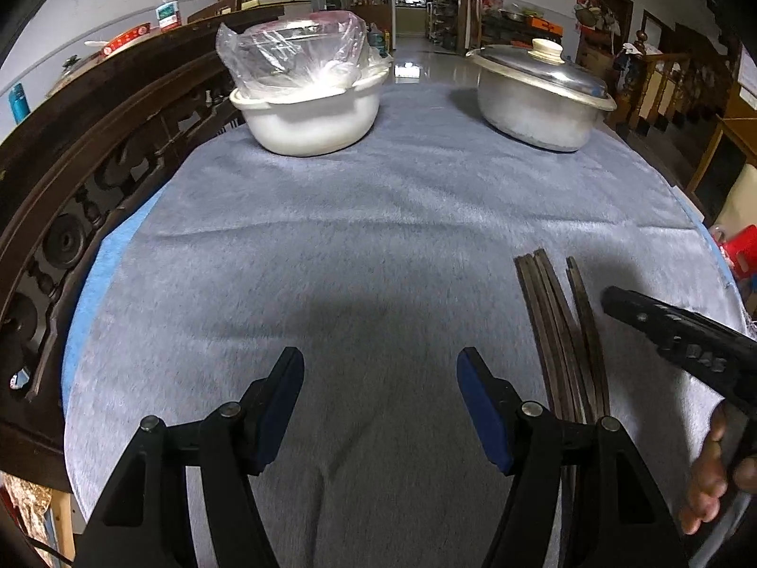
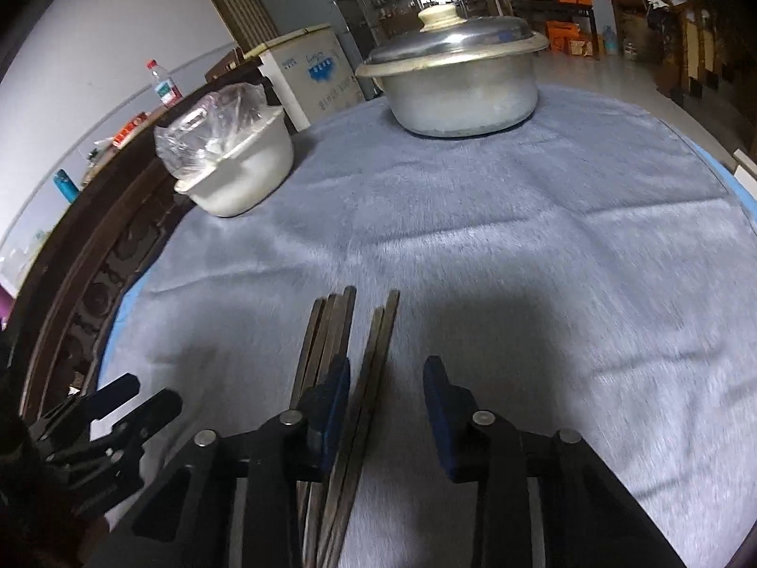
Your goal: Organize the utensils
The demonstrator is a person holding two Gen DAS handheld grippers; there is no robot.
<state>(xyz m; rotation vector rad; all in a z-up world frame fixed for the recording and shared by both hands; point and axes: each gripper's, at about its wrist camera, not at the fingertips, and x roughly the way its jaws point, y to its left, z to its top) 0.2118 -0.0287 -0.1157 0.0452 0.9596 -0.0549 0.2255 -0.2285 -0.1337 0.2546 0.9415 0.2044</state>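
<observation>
Grey-blue cloth [image 1: 378,236] covers the whole bench, ringed at nine o'clock by a dark carved wooden rail [image 1: 94,142], with a cluttered room beyond. At eleven o'clock in the left view sits a white bowl [image 1: 307,118] with a clear bag stuffed in it; at one o'clock, a lidded metal pot [image 1: 539,104]. Both stand well apart from the work.

Nearer, the left tool [image 1: 380,407] hangs wide open over bare cloth, holding nothing. The right tool [image 2: 387,416] is also open, its jaws parted, nothing pinched yet that I can see.

Smallest are the chopsticks [image 2: 350,378]: dark, slim, square-ended sticks lying flat on the cloth at about four o'clock in the left view. They form two loose groups, a bunch of several and a pair just beside it, ends not lined up. In the right view the pair runs between the right tool's fingers, while the bunch lies under or just outside the left finger [image 2: 333,407]; I cannot tell which.

My worry is that closing here would catch only the pair, or nip one stick of the bunch and skew it. The sticks look thin and smooth, so they could roll, splay or slip out, and the plush cloth may snag a fingertip.
</observation>
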